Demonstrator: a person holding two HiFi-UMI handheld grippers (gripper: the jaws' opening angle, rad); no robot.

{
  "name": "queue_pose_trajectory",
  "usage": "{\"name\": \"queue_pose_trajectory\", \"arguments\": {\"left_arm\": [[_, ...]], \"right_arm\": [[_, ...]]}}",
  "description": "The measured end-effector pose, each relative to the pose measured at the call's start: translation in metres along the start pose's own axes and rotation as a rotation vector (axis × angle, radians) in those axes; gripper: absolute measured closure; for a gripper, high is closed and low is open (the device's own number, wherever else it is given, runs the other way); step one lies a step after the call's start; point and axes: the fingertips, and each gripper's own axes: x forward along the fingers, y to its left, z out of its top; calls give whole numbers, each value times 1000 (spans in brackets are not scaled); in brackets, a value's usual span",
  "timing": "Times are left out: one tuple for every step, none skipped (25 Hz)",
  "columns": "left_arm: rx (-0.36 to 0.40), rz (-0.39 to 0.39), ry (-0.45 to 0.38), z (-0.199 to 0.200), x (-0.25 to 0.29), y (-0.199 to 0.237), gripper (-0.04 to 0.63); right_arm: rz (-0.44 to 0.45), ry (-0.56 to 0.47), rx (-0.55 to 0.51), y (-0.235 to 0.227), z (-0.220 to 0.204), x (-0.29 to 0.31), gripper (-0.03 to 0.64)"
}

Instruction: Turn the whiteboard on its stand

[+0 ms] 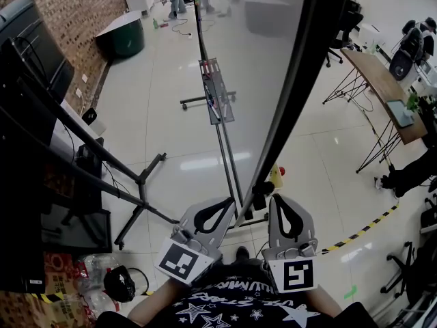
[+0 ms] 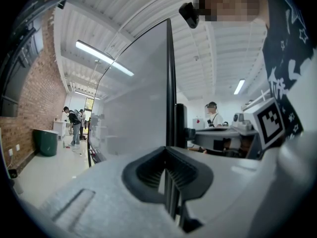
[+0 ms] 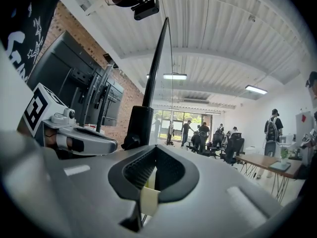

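Whiteboard [image 1: 259,60] is on its stand [image 1: 227,162], seen edge-on from the person's end. Its dark near edge [image 1: 300,80] runs upright from about gripper height to above the head, and the pale face lies to the person's left of that edge.

- Left gripper [image 1: 231,201]: jaw tips together, nothing between them. In the left gripper view the board edge rises dead ahead, just past the tips, and the post shows through the hollow behind them.
- Right gripper [image 1: 278,198]: jaws fully closed and empty. There's a scrap of pale tape [image 3: 148,200] on one jaw. In the right gripper view the black pivot housing [image 3: 138,125] sits just beyond the tips, slightly to their left.
- Both grippers point level at the stand's near post, one either side of the board's plane. I can't tell if either touches the frame.

Key geometry: the board's long axis runs away from the person, and the near edge is upright between the two grippers. The black knob [image 1: 262,187] at the near post looks like the pivot or its lock, so I'd guess the board swings about a level axis through it. The right gripper looks a touch nearer the knob. The left gripper is on the side of the pale face.

An upright board with both grippers closed and parked at the pivot end fits either a board about to be swung or one already swung round and settled. This moment doesn't say which.
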Motion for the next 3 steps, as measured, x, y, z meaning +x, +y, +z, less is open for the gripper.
{"name": "queue_pose_trajectory", "arguments": {"left_arm": [[1, 0, -1, 0, 0, 0, 591], [1, -1, -2, 1, 0, 0, 591], [2, -2, -3, 1, 1, 0, 591]], "right_arm": [[0, 2, 1, 0, 0, 0, 609], [0, 4, 2, 0, -1, 0, 609], [0, 7, 3, 0, -1, 0, 609]]}}
